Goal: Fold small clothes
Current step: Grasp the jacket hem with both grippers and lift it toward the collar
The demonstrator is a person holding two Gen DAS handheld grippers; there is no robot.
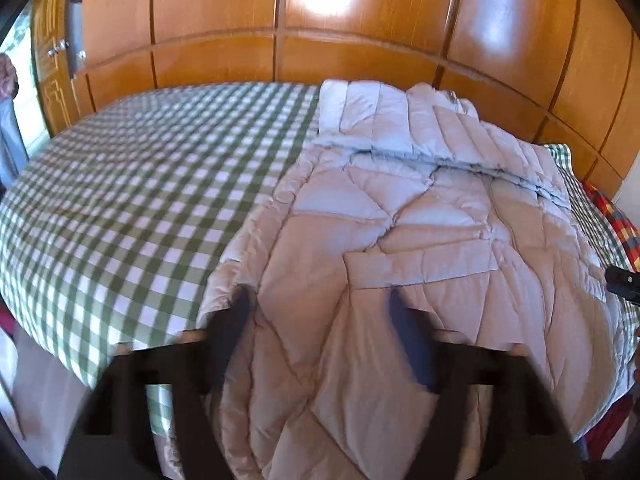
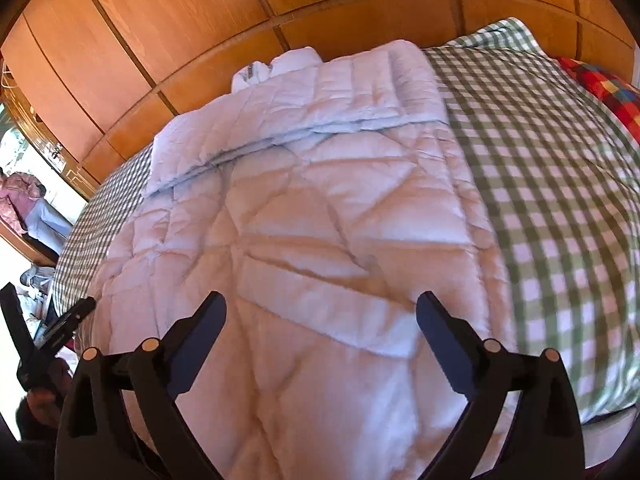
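Both grippers, left gripper (image 1: 316, 304) and right gripper (image 2: 320, 312), hover wide open and empty over the quilted jacket (image 1: 400, 220) on the gingham bedsheet (image 1: 120, 200), likely between folds; next, grasp an edge.

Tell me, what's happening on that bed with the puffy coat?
A person is folding a pale quilted jacket on a bed with a green checked sheet, using a gripper in each hand. A sleeve is already folded across its top part. Right now neither gripper holds anything: the left gripper and the right gripper are both open, hovering over the jacket's near end. A wooden wardrobe stands behind the bed.
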